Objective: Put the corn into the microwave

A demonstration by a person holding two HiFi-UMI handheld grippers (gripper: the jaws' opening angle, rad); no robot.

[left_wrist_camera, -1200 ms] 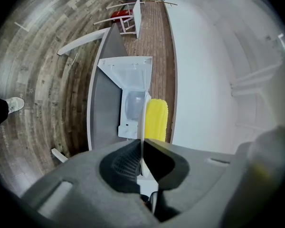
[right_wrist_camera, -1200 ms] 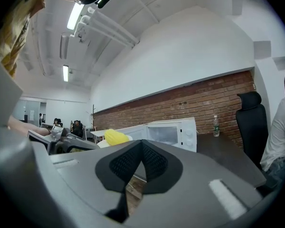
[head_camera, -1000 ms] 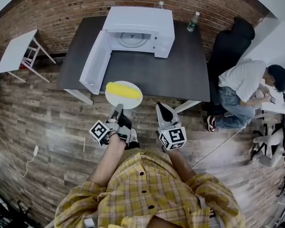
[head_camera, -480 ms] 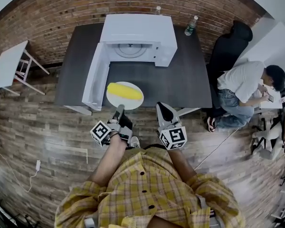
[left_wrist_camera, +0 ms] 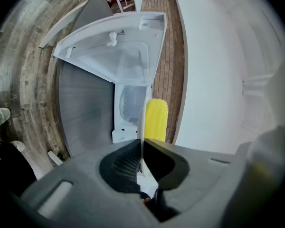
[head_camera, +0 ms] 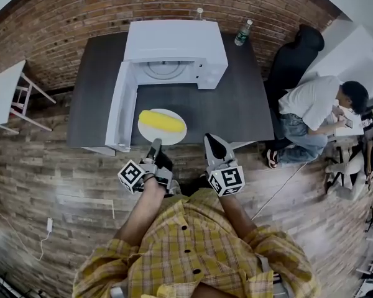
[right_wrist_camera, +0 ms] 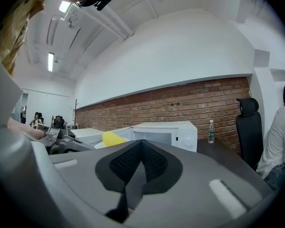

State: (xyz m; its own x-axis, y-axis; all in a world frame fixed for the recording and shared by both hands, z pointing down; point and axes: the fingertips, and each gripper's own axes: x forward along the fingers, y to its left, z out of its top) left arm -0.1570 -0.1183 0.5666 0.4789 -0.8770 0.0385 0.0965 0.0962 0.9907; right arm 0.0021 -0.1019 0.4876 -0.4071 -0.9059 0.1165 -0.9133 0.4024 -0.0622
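My left claw (head_camera: 154, 149) is pinched tight on the near edge of a white plate (head_camera: 174, 135). The yellow corn (head_camera: 156, 120) lies on that plate, just past my claw tips. My right claw (head_camera: 213, 143) is beside the left one, closed up with nothing inside. The plate is over the near part of a dark table (head_camera: 236, 104). Just left of the plate is the open white door (head_camera: 120, 107) of the microwave (head_camera: 177, 42), which stands further back. A bottle (head_camera: 241, 32) is at the far corner. Behind is a brick wall (head_camera: 81, 11). The floor (head_camera: 62, 166) is wood. A person (head_camera: 314, 107) sits off to the right.
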